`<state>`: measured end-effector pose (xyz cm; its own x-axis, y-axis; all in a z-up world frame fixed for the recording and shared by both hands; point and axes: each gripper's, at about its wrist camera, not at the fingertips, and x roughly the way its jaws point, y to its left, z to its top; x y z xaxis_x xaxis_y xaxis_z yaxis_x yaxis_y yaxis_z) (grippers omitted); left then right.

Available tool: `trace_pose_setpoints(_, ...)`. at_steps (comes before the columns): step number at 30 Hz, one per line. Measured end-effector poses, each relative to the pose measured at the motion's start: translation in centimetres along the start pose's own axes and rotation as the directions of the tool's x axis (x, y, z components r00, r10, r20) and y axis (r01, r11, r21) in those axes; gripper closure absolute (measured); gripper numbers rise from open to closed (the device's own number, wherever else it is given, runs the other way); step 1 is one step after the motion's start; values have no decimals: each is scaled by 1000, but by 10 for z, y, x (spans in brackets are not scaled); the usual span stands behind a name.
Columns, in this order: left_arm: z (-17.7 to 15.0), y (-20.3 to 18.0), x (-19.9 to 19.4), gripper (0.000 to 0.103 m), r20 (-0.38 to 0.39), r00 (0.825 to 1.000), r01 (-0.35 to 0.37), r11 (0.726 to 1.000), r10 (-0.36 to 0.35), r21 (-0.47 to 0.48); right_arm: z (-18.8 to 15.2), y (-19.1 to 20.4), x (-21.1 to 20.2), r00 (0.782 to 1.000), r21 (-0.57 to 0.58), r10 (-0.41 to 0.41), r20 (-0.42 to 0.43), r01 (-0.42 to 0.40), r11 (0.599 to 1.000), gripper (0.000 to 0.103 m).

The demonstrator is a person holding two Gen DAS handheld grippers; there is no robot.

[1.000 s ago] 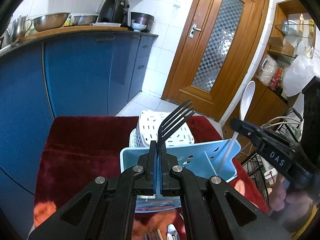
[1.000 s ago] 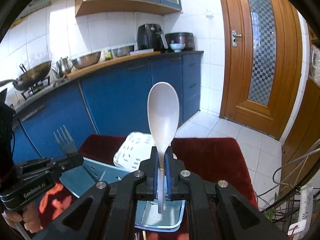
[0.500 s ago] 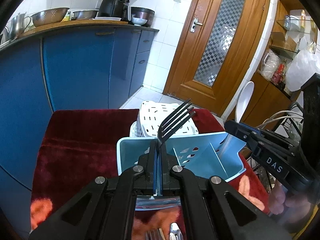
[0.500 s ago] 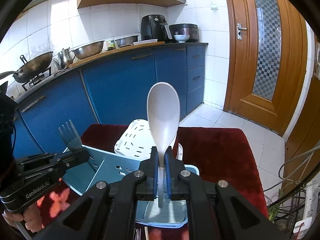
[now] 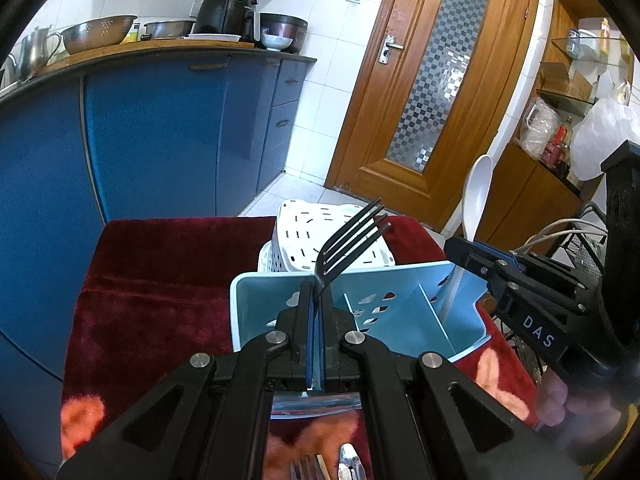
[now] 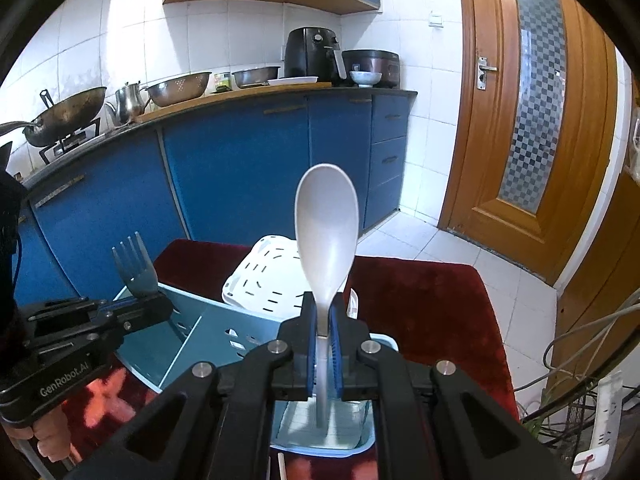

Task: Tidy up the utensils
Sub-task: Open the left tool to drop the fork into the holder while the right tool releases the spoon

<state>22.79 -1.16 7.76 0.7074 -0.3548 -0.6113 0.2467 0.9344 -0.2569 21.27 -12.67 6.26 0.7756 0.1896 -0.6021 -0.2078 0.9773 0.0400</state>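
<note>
My left gripper (image 5: 316, 300) is shut on a dark fork (image 5: 350, 246), tines up, over the left compartment of the light blue divided caddy (image 5: 400, 312). My right gripper (image 6: 324, 312) is shut on a white plastic spoon (image 6: 326, 240), bowl up, its handle end down inside the caddy's (image 6: 208, 344) right compartment. The spoon (image 5: 476, 196) and right gripper (image 5: 472, 258) show at the right in the left wrist view. The fork (image 6: 134, 268) and left gripper (image 6: 152, 306) show at the left in the right wrist view.
A white perforated basket (image 5: 320, 236) stands just behind the caddy on a dark red cloth (image 5: 160, 280). More cutlery (image 5: 320, 468) lies on the cloth at the near edge. Blue cabinets (image 6: 240, 168) and a wooden door (image 5: 432, 100) stand behind. Cables and a power strip (image 6: 596, 456) are at right.
Both grippers have lowered toward the caddy, which now looks larger and nearer. The spoon's handle has gone down into the right compartment. The fork has come down over the left side.
</note>
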Motion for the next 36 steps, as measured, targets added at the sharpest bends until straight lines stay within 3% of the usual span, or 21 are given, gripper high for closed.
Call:
trace_pose_setpoints(7,1,1,-2,103,-9,1000,6,1000,-6,-8,-1,6,-2,999,-25,36,2,-36,999,95)
trace_pose_setpoints(9,2,-1,-4,97,-9,1000,2,1000,-2,-6,-1,8,-2,999,-26,51,-2,-51,998,89)
trace_pose_setpoints(10,2,-1,-6,87,-8,1000,-2,1000,2,0,-1,8,-3,998,-25,62,-5,-62,998,86)
trace_pose_setpoints(11,3,-3,-8,78,-6,1000,-6,1000,6,5,-1,8,-3,998,-23,70,-5,-70,997,80)
trace_pose_setpoints(12,3,-4,-10,77,-3,1000,-10,1000,10,10,-1,9,-5,997,-20,76,-3,-76,997,73)
trace_pose_setpoints(21,0,-11,-23,76,-2,1000,-22,999,22,33,2,7,-23,995,3,87,38,-87,996,64)
trace_pose_setpoints(36,-17,-10,-56,75,-26,997,-73,997,74,37,-23,-4,-64,992,86,115,49,-119,989,64)
